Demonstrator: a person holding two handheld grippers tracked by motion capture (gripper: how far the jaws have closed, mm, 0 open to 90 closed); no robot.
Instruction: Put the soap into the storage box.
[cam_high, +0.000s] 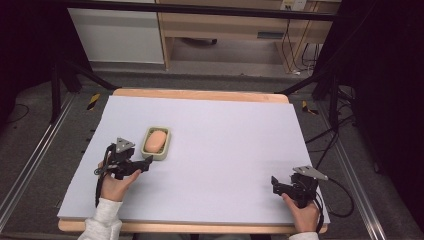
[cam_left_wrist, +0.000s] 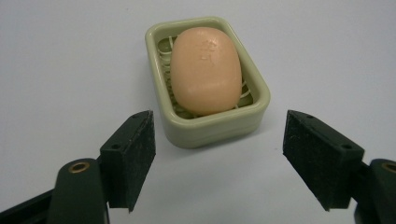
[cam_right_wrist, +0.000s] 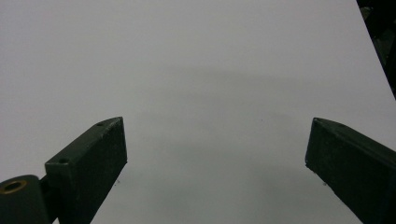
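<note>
While your left gripper (cam_high: 145, 165) sits just short of the near end of the soap dish (cam_high: 156, 145), watch what a careless push would do. The dish is light-looking and stands loose on the pale table cover (cam_high: 225, 150); if one jaw meets its near wall before the other, you'd likely shove or spin it rather than take it. The peach soap bar (cam_left_wrist: 205, 70) lies on the dish's ribbed floor, rising above the rim, smooth and rounded. A pinch on its crown could squirt it out sideways. Going for the dish walls instead risks tipping the bar out if the lift tilts.

Position: dish left of table centre, soap inside it, slightly toward the far end as the left gripper view shows it.

Left hand (cam_high: 114, 187): low over the cover, wrist near the near-left edge, gripper pointing far and a little right at the dish. Jaws spread, nothing between them; the pads (cam_left_wrist: 135, 154) flank the dish's near wall from short of it, with no contact visible.

Right gripper (cam_high: 274, 184): near-right corner, well apart from the dish, held low, pointing left. Jaws spread wide, with bare cover beyond them in the right gripper view.
</note>
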